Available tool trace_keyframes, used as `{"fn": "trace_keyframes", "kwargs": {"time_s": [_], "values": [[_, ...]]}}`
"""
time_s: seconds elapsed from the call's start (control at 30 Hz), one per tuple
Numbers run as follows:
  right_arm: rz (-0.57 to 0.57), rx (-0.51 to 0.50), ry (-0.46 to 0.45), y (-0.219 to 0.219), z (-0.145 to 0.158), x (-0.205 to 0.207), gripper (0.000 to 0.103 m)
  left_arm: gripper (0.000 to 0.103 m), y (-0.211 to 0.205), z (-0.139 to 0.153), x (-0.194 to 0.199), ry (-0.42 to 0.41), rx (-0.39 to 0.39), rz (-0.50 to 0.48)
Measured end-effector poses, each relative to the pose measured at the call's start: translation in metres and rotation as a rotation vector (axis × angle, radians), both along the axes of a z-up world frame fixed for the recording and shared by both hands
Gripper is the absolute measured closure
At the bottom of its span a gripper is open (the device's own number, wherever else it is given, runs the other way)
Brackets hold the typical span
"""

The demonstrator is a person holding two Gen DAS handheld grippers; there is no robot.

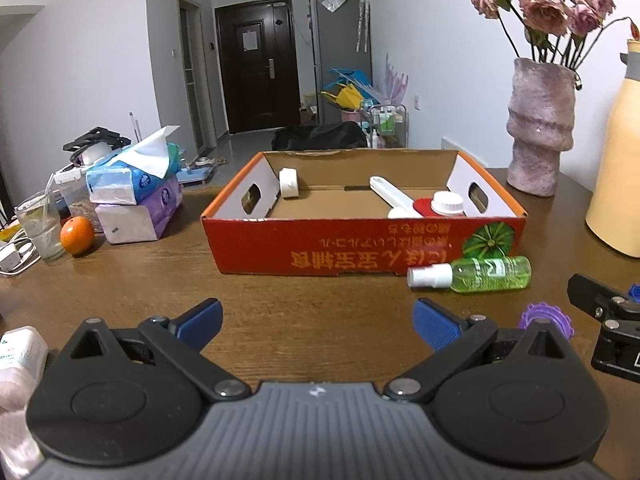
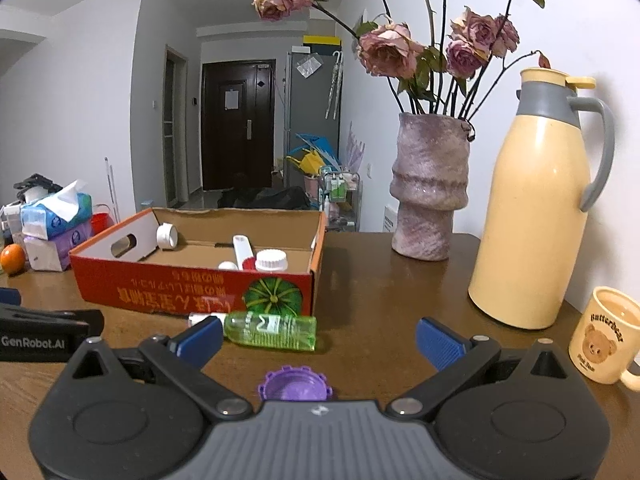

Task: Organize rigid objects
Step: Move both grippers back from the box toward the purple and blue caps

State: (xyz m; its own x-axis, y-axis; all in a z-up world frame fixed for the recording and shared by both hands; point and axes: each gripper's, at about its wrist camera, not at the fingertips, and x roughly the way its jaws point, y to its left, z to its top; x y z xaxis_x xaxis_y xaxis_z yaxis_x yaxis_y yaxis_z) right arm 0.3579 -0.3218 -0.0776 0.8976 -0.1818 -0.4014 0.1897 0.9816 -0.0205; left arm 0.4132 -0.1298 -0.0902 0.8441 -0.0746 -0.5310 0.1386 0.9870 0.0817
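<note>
Both tools were found over the near part of the brown wooden table (image 1: 320, 292). The left gripper (image 1: 318, 324) stood with its blue pads spread wide and nothing between them; bare tabletop lay ahead of it up to the shallow red cardboard box (image 1: 360, 246). The right gripper (image 2: 318, 340) was likewise spread wide and empty.

The box sat with its long printed wall facing the tools, its top open. Inside it were a white round lid (image 1: 289, 183) leaning at the far left corner, a long white flat tool (image 1: 394, 196) lying slantwise, and a red bottle with a white ribbed cap (image 1: 440, 204) near the right end.

A clear green spray bottle with a white nozzle (image 2: 268, 330) lay on its side just beside the box's front wall, near its right corner, its nozzle pointing left. A purple toothed plastic cap (image 2: 295, 385) rested on the table close in front of the right gripper, between its pads' lines.

Room to the right was narrowed by a mottled pink vase of dried roses (image 2: 430, 188), a tall cream thermos jug (image 2: 536, 208) and a cream bear-print mug (image 2: 606, 340) near the table's right edge. To the left stood stacked tissue packs (image 1: 134, 196), an orange (image 1: 77, 235) and a drinking glass (image 1: 40, 224)
</note>
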Motion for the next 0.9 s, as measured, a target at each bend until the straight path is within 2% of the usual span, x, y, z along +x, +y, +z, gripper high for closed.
{"fn": "trace_keyframes", "kwargs": {"time_s": [0.27,0.5,0.57,0.8,0.9], "values": [[-0.003,0.009,0.057,-0.002,-0.016,-0.005,0.0,0.0,-0.003,-0.009,-0.005,0.023,0.012,-0.024],[0.018,0.001,0.141,0.0,-0.038,0.012,0.002,0.0,-0.004,-0.013,-0.002,0.04,0.013,-0.039],[0.023,0.002,0.164,0.0,-0.044,0.019,0.005,0.0,-0.004,-0.014,-0.002,0.041,0.014,-0.043],[0.002,0.02,0.214,-0.006,-0.056,0.039,0.006,0.0,-0.005,-0.014,-0.002,0.038,0.011,-0.052],[0.008,0.056,0.232,-0.01,-0.058,0.046,0.012,0.0,-0.006,-0.015,-0.002,0.038,0.012,-0.054]]}}
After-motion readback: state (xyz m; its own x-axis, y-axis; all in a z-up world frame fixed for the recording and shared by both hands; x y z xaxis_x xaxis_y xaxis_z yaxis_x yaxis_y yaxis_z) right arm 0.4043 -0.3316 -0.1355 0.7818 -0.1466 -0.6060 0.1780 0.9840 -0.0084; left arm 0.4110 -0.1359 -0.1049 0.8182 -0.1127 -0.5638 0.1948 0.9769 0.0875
